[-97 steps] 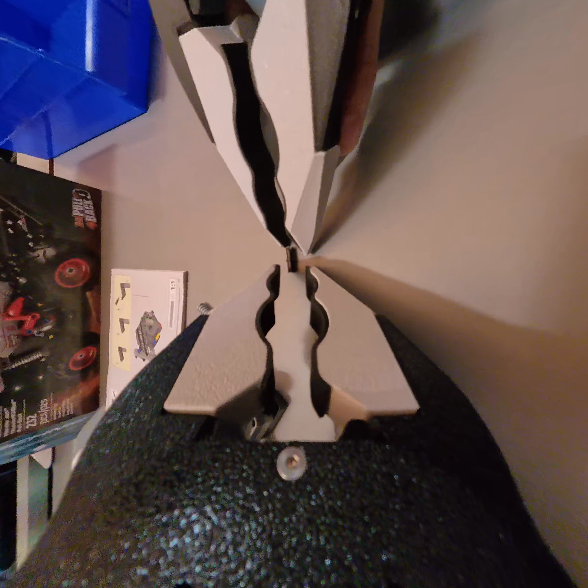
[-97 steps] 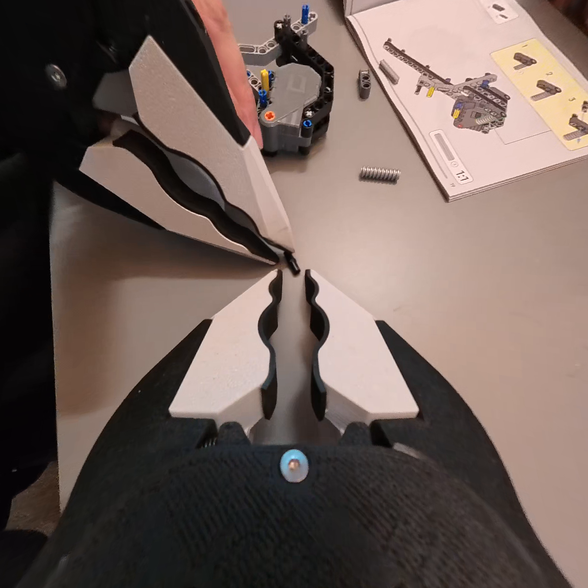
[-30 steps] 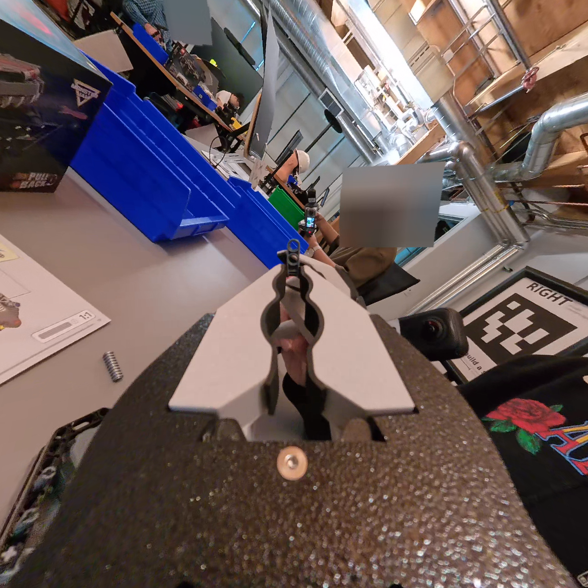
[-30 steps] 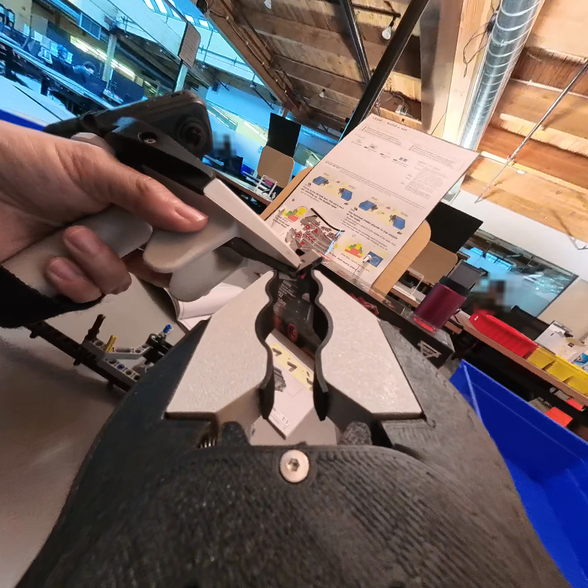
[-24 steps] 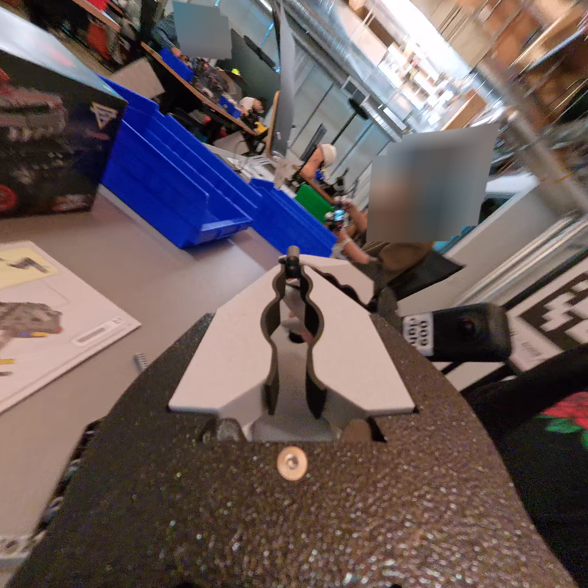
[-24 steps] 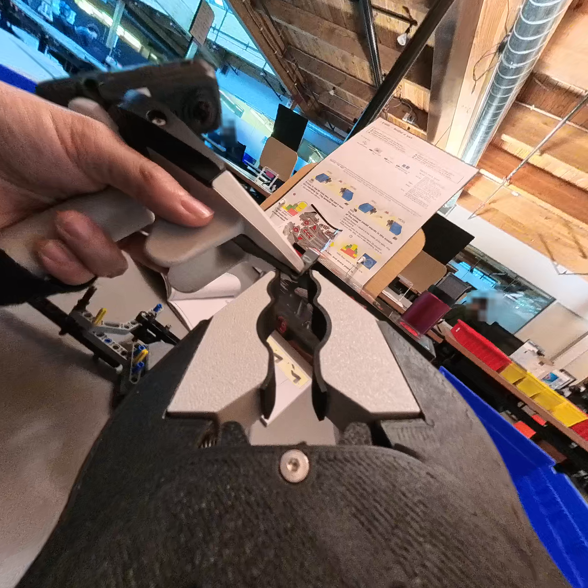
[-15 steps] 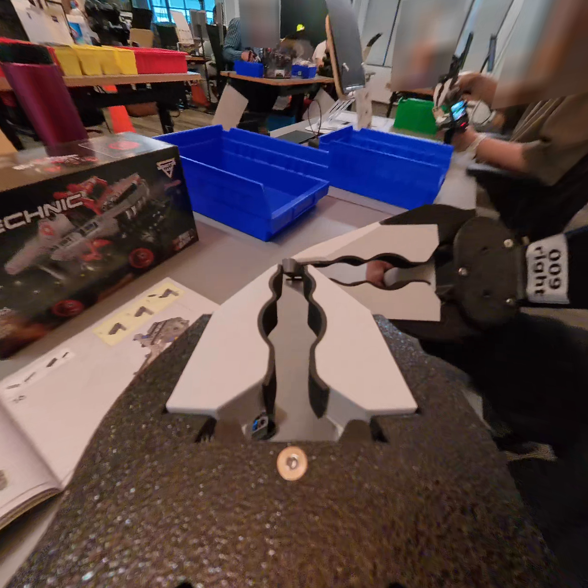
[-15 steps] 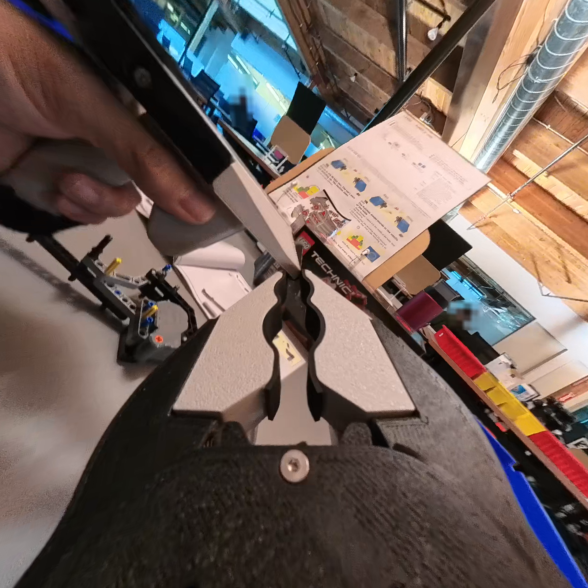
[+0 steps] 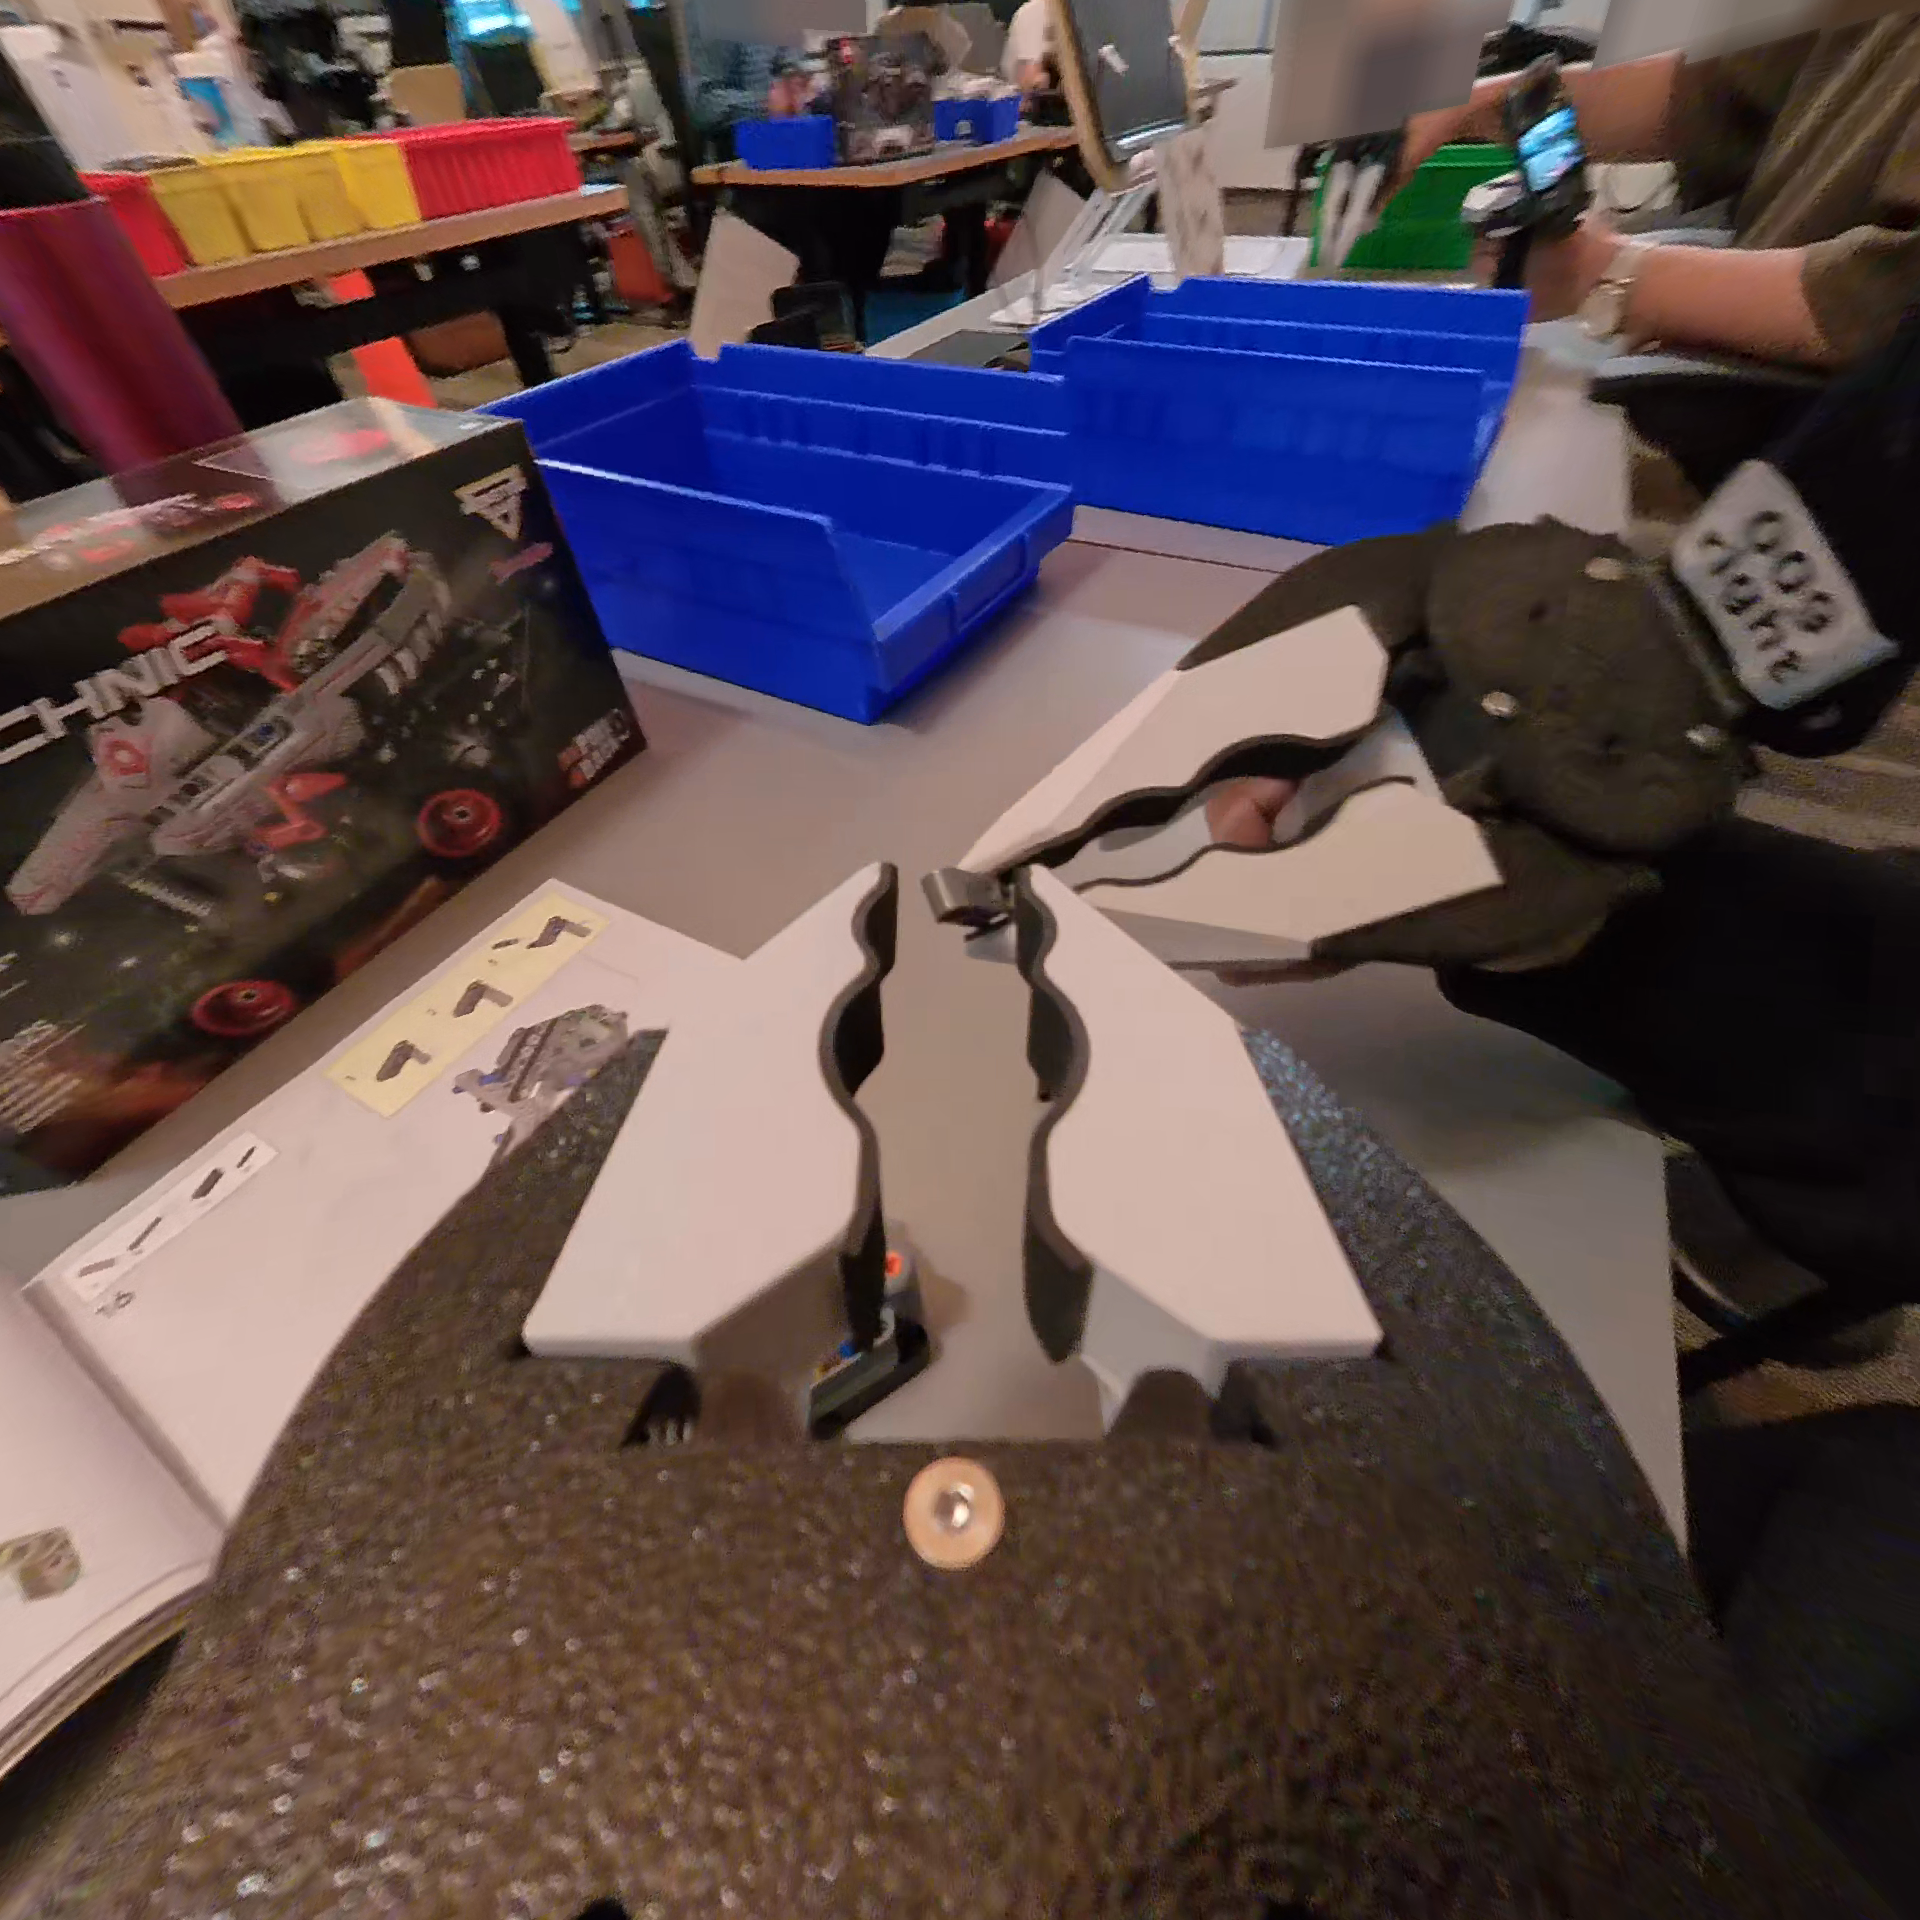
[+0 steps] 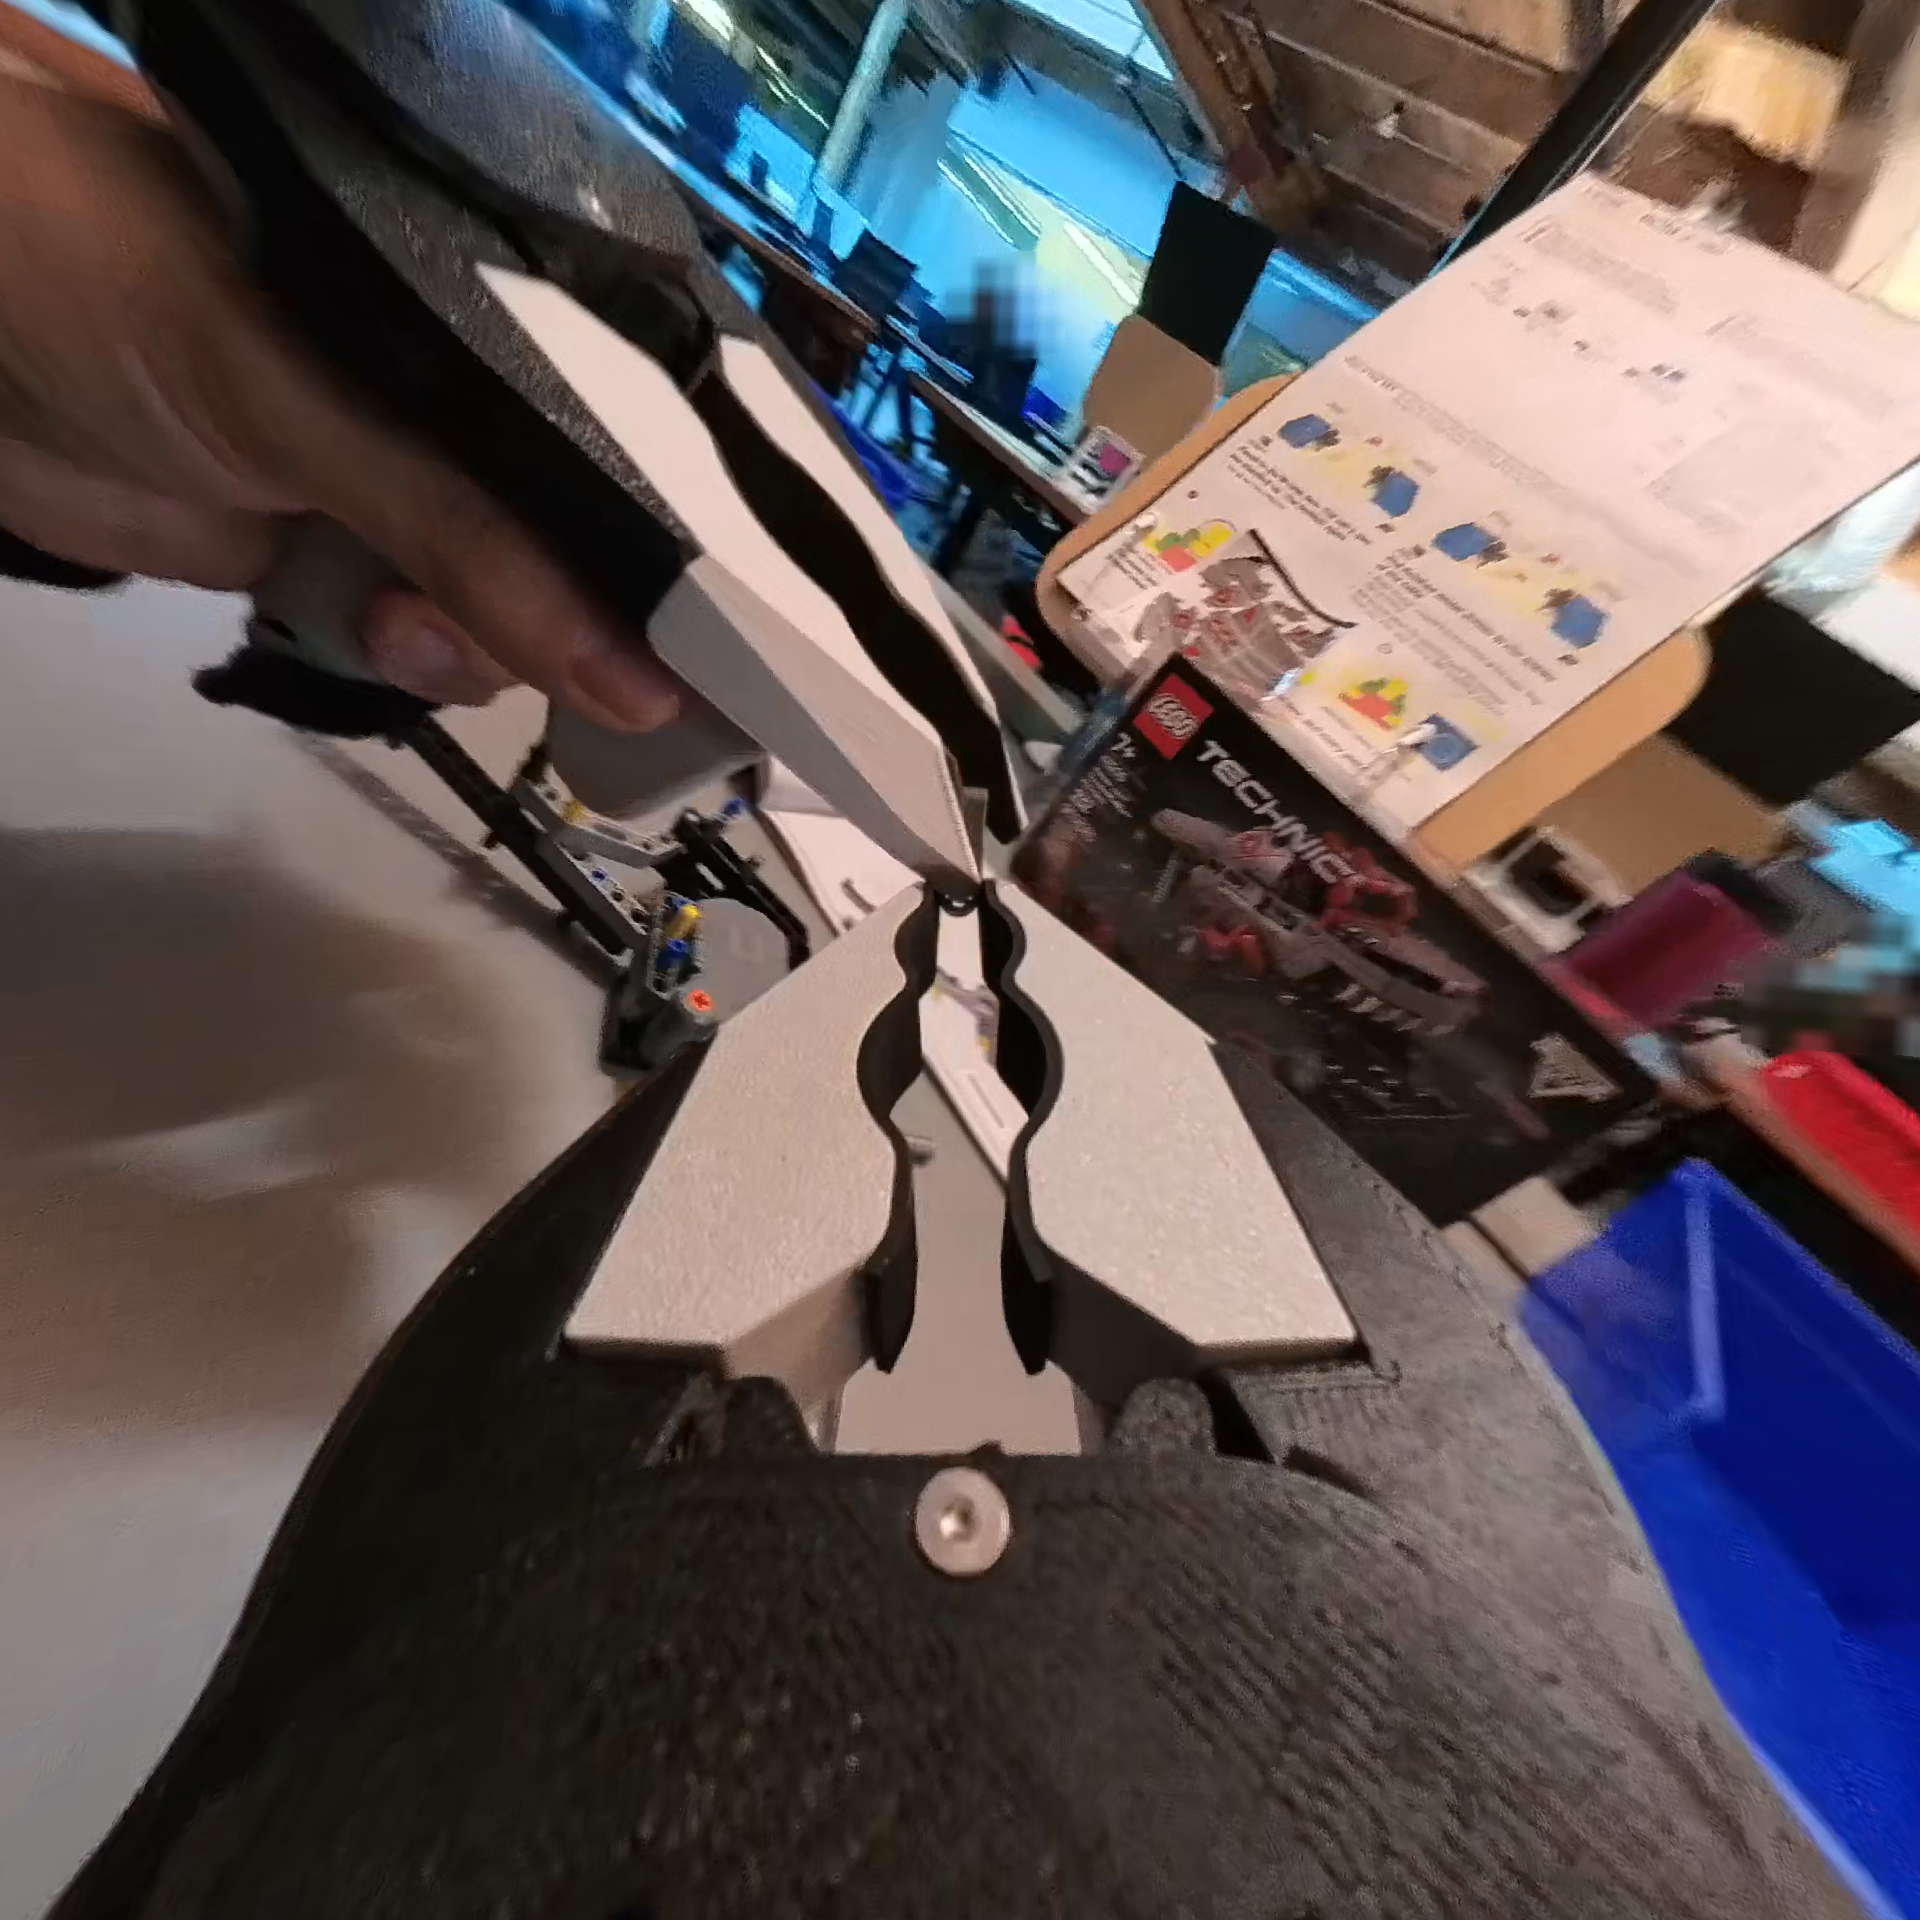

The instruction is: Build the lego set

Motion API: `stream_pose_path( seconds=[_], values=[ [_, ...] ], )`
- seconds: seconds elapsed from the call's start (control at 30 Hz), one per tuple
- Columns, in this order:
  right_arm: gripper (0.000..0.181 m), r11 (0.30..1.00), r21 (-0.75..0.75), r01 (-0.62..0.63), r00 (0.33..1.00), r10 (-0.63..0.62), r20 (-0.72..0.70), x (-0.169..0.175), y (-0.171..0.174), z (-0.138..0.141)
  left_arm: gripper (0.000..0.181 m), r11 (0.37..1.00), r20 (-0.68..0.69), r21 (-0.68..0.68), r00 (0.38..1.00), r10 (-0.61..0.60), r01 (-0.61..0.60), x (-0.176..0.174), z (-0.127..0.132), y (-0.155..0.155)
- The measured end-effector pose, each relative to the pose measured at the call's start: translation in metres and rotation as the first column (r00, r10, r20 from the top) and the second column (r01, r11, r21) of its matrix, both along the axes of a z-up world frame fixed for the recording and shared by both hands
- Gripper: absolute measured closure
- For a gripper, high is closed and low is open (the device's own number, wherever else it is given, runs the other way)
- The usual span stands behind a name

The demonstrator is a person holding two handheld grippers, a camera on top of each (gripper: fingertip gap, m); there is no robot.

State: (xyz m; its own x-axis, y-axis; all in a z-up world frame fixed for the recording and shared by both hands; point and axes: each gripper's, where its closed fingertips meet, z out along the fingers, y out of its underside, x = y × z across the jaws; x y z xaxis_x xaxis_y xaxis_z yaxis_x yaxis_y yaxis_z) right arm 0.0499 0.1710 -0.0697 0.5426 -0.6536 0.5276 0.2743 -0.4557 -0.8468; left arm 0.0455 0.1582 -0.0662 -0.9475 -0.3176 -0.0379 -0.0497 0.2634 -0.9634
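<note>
Grey, wave-edged fingers on both claws, each claw set in a black textured body and held tip to tip above the table [image 9: 790,769].

Left claw [image 9: 954,904]: raised over the table, pointing forward and slightly down; fingers parted with a clear gap between the tips; nothing gripped; in the right wrist view it comes in from the upper left, slanting down, with a person's hand [image 10: 239,436] wrapped round its handle.

Right claw [image 10: 954,902]: in the left wrist view it enters from the right, lying on its side with the fingers stacked one over the other; tips drawn almost together and pinching a small dark lego pin [image 9: 961,896]; the rear of the fingers gapes, only the tips meet.

Lego pin: short, dark grey, held crosswise in the air; it pokes into the gap between the left claw's open tips, close to the right-hand finger; whether it touches that finger cannot be told; in the right wrist view it shows only as a dark speck at the tips.

Partly built lego model [image 10: 665,935]: dark frame with grey, yellow and blue parts; on the table below and behind the left claw, well apart from the pin.

Instruction booklet [image 9: 312,1174]: open, flat on the table at left.

Lego set box [image 9: 260,748]: dark, standing behind the booklet.

Blue bins [image 9: 831,540]: two, at the far side of the table.
</note>
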Motion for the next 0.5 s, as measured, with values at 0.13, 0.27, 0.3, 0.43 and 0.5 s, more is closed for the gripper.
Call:
stream_pose_path(
  seconds=[0.13,0.27,0.3,0.43,0.5],
  values=[
    [0.175,0.999,0.033,-0.035,0.997,0.037,-0.067,-0.001,-0.005,-0.008,0.159,0.996,-0.04,-0.007,0.995,-0.091,0.091,-0.011,-0.003,-0.002],
    [0.175,0.997,0.028,-0.066,0.99,0.069,-0.124,-0.004,-0.006,-0.014,0.154,0.991,-0.003,0.047,0.992,-0.123,0.123,-0.01,-0.005,0.003],
    [0.175,0.995,0.032,-0.091,0.984,0.095,-0.153,-0.007,-0.006,-0.017,0.153,0.988,0.016,0.065,0.99,-0.14,0.138,-0.01,-0.004,0.005],
    [0.176,0.981,0.041,-0.189,0.929,0.192,-0.316,-0.018,-0.005,-0.033,0.156,0.936,0.018,0.19,0.952,-0.307,0.298,-0.022,-0.007,0.018],
    [0.175,0.973,0.027,-0.231,0.89,0.222,-0.398,-0.023,-0.004,-0.043,0.159,0.892,0.008,0.285,0.93,-0.368,0.35,-0.025,-0.015,0.027]
  ],
)
